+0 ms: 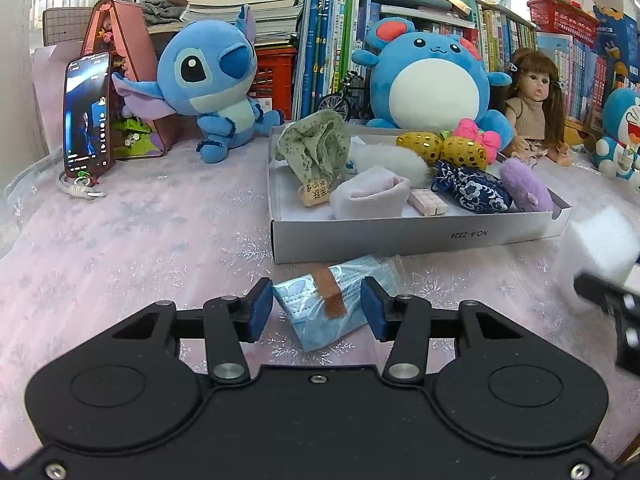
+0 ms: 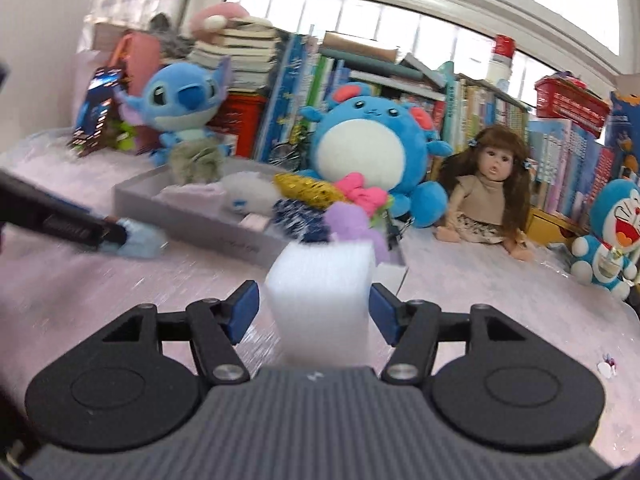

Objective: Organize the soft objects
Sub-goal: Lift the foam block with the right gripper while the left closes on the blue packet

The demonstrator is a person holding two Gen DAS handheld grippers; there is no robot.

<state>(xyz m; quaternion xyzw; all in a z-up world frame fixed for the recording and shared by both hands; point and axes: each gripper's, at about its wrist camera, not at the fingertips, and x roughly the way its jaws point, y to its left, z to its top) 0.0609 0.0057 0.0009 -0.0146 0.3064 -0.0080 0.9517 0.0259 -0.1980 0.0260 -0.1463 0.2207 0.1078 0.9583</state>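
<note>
- left claw: blue pads touch both ends of a crinkly pale-blue wrapped face mask lying on the glossy pink surface, grip narrow.
- right claw: jaws parted, gaps either side of a blocky white foam sponge.
- beyond both: shallow white cardboard box of soft fabric pieces.
</note>
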